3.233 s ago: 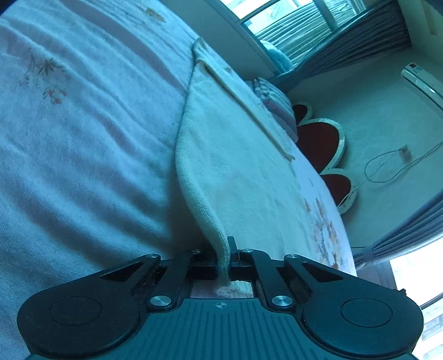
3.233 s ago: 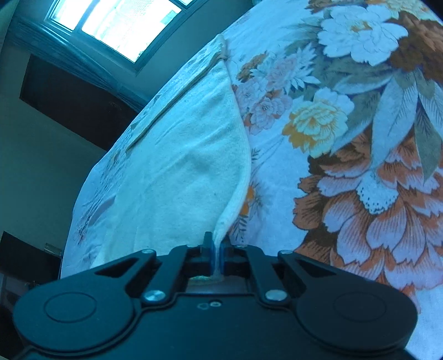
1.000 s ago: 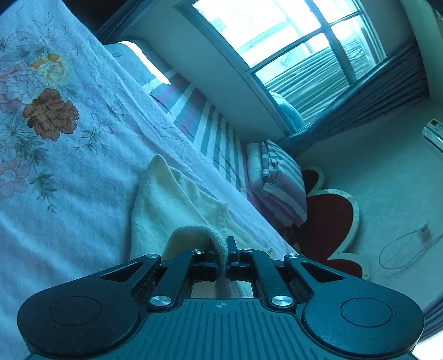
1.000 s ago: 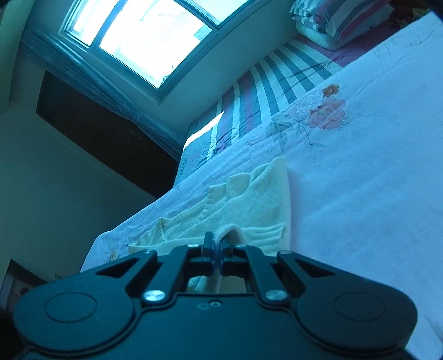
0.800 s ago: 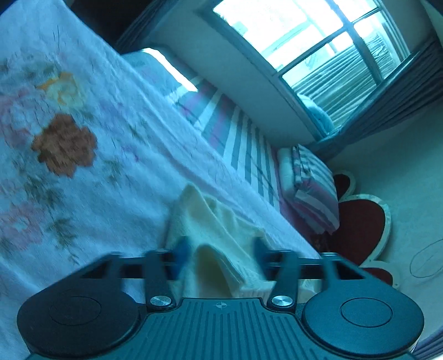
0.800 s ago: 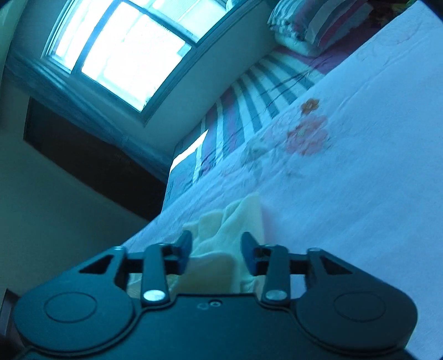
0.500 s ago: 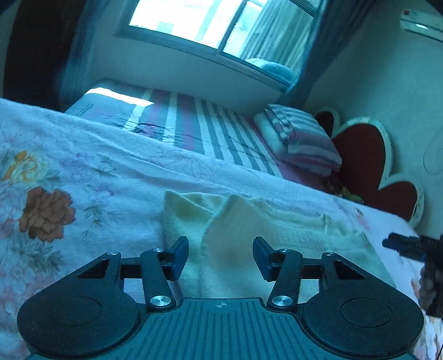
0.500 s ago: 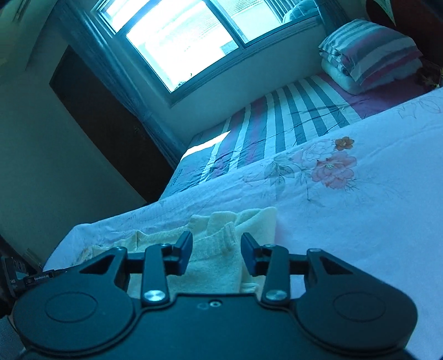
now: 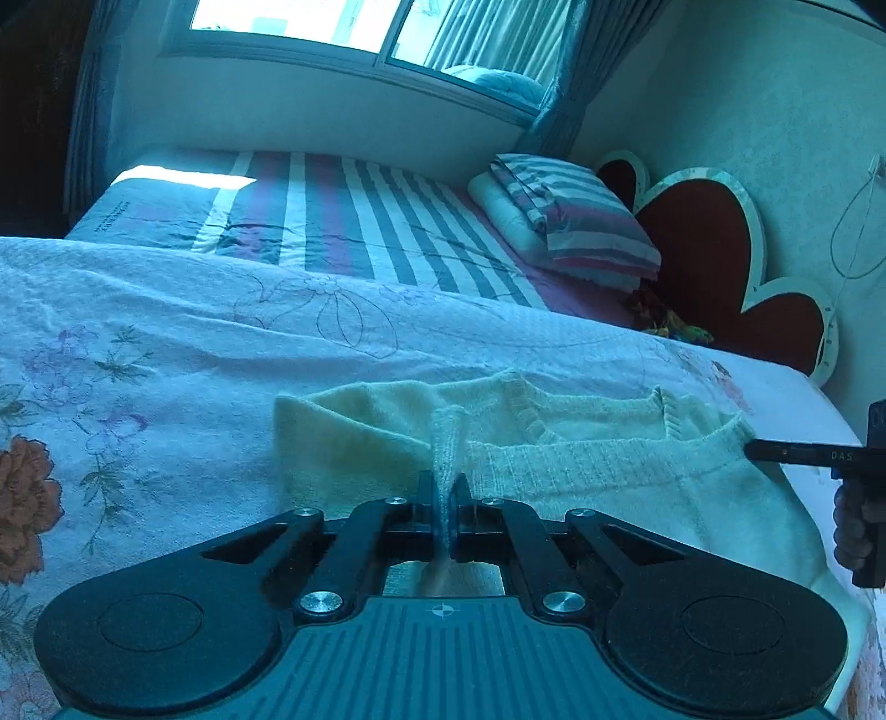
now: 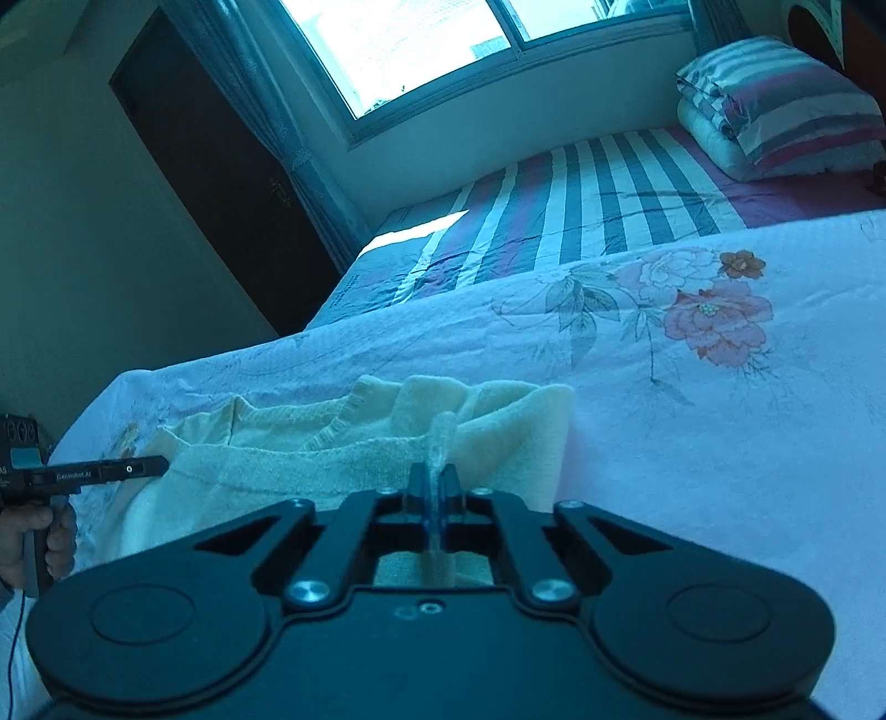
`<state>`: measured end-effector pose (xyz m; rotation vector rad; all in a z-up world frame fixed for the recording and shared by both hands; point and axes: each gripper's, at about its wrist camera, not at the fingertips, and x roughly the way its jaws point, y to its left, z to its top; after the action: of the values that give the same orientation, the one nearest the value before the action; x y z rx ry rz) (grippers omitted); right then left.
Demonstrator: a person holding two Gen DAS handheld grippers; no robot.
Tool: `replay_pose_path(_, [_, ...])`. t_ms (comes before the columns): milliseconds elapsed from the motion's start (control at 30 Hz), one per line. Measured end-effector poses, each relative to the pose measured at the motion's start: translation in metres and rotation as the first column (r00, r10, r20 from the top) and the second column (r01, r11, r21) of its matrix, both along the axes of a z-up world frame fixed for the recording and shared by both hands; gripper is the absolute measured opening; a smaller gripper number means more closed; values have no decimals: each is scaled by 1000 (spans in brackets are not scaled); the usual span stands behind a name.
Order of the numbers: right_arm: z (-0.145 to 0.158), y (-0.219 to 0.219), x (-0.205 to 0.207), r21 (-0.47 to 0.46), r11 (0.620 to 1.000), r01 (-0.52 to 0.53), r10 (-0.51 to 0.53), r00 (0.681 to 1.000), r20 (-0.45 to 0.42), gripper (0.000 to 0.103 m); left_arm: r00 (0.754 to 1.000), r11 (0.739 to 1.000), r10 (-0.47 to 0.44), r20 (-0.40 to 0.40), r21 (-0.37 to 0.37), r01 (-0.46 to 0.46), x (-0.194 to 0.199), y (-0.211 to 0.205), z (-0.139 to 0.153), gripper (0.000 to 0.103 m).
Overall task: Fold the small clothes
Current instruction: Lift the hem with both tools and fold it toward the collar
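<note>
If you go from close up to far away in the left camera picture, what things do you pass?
left gripper → yellow sweater → flowery bedspread → striped sheet → window

Black two-finger tool point(image 9: 442, 494), silver screws, ribbed housing, round side discs

- "DAS" stood in small pale letters on the side of the right gripper point(image 9: 797, 453), which reached in at the sweater's point(image 9: 609, 465) right edge.
- "GenRobot.AI" stood on the finger of the left gripper point(image 10: 97, 472), at the sweater's left edge.
</note>
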<state>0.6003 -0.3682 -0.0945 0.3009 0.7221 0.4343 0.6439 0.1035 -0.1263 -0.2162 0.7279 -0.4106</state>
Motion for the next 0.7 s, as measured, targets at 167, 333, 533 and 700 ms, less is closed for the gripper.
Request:
replay_pose_path(167, [24, 3, -7, -16, 1000, -6, 8, 991, 133, 4, 991, 996, 18, 133, -88, -7, -8, 6, 20, 2])
replay_pose_path(333, [27, -5, 13, 13, 999, 36, -38, 990, 138, 4, 988, 993, 62, 140, -111, -47, 12, 8, 20, 2])
replay_pose_path(533, [-10, 3, 41, -84, 994, 76, -76, 997, -2, 6, 995, 995, 95, 17, 5, -95, 35, -2, -19, 2])
replay_pose_path(700, [10, 11, 15, -128, 980, 154, -142, 985, 101, 17, 980, 983, 166, 114, 57, -173, 13, -4, 6, 24])
